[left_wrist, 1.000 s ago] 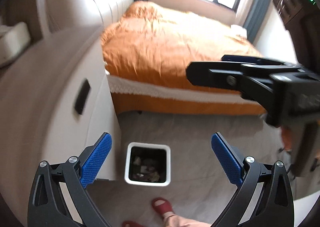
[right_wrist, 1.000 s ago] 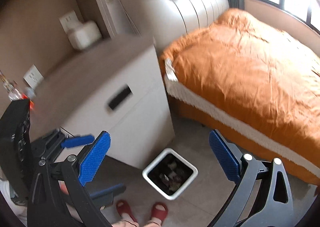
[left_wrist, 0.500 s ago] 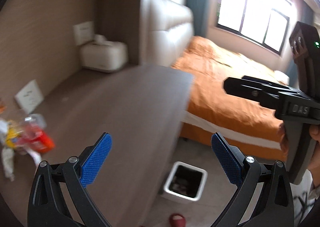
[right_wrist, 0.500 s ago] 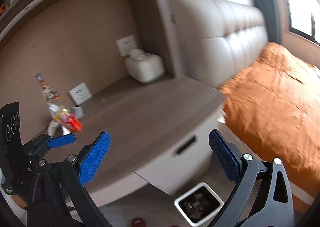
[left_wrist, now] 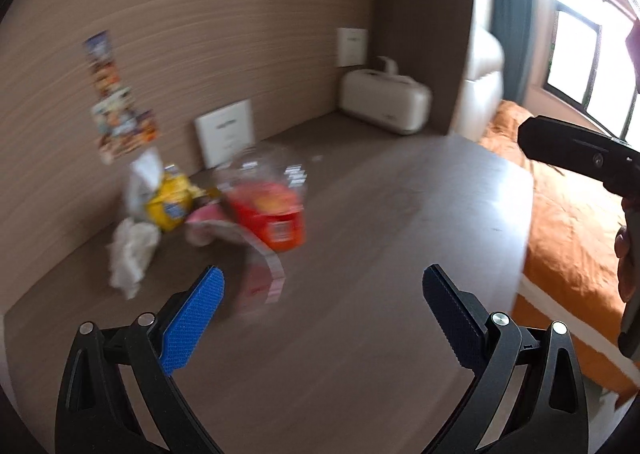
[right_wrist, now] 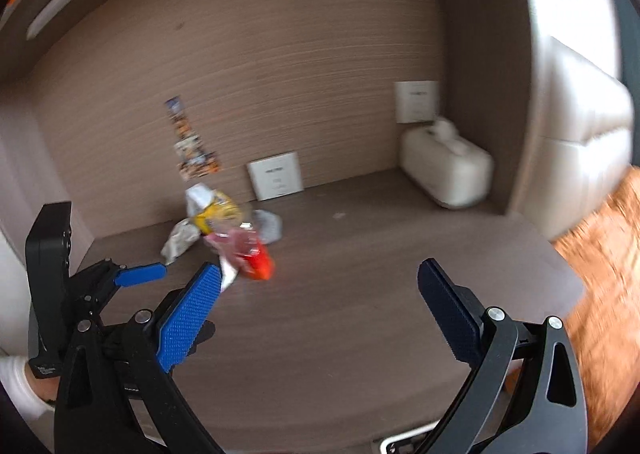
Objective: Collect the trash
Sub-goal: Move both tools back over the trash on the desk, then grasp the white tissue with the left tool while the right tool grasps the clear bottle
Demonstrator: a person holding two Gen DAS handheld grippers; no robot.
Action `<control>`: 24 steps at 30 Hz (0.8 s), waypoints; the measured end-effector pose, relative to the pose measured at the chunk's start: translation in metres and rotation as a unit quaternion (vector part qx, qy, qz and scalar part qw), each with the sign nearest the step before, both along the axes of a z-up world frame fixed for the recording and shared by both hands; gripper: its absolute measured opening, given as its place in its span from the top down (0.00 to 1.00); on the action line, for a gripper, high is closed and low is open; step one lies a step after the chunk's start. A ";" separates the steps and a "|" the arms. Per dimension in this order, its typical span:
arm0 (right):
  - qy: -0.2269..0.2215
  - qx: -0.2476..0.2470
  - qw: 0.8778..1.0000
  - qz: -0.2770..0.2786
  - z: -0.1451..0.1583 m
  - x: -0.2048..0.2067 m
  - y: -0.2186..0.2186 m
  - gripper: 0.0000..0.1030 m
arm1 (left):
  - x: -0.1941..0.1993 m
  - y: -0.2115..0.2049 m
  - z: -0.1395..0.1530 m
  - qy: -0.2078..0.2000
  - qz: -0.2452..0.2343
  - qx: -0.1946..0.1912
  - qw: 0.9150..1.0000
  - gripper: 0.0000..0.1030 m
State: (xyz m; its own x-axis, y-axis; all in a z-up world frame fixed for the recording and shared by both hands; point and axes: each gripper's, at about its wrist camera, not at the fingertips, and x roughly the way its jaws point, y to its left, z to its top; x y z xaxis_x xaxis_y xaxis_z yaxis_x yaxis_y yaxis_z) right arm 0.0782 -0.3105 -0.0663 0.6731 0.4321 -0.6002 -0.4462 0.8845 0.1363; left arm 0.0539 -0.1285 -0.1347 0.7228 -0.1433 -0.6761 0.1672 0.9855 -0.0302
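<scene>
A heap of trash lies on the brown nightstand top (left_wrist: 380,254) near the back wall: a red-orange snack bag (left_wrist: 276,213) (right_wrist: 256,258), a yellow wrapper (left_wrist: 170,205) (right_wrist: 218,211), crumpled white paper (left_wrist: 132,254) (right_wrist: 178,242) and a pale strip (left_wrist: 264,278). My left gripper (left_wrist: 322,294) is open just in front of the heap, holding nothing. My right gripper (right_wrist: 318,286) is open too, a little farther back and to the right. The left gripper (right_wrist: 140,276) also shows at the lower left of the right wrist view. Both views are blurred.
A white tissue box (left_wrist: 386,103) (right_wrist: 446,169) sits in the back right corner. White cards (left_wrist: 226,137) (right_wrist: 276,175) lean on the wall, and stickers (left_wrist: 116,121) are stuck above the trash. The orange bed (left_wrist: 568,221) lies to the right. A bin rim (right_wrist: 404,440) peeks below the nightstand.
Both grippers have swung up and left from the floor bin and bed to the nightstand top. The trash heap is now close ahead. Both stayed open.
</scene>
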 end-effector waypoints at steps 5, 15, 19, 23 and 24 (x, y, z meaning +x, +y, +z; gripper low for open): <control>0.002 -0.016 0.999 0.049 -0.008 0.012 0.051 0.05 | 0.000 0.053 -0.002 -0.003 0.052 -0.004 0.999 0.05; 0.021 -0.044 0.997 0.052 -0.045 0.054 0.119 0.05 | 0.039 0.139 -0.018 -0.004 0.097 0.009 0.995 0.05; 0.034 -0.046 0.998 0.028 -0.063 0.075 0.130 0.05 | 0.066 0.151 -0.034 0.004 0.080 0.028 0.996 0.05; 0.051 -0.048 0.997 0.009 -0.079 0.094 0.137 0.05 | 0.088 0.157 -0.051 0.020 0.051 0.021 0.998 0.08; 0.054 -0.046 0.997 0.009 -0.081 0.096 0.137 0.09 | 0.091 0.158 -0.054 0.024 0.043 0.017 0.999 0.13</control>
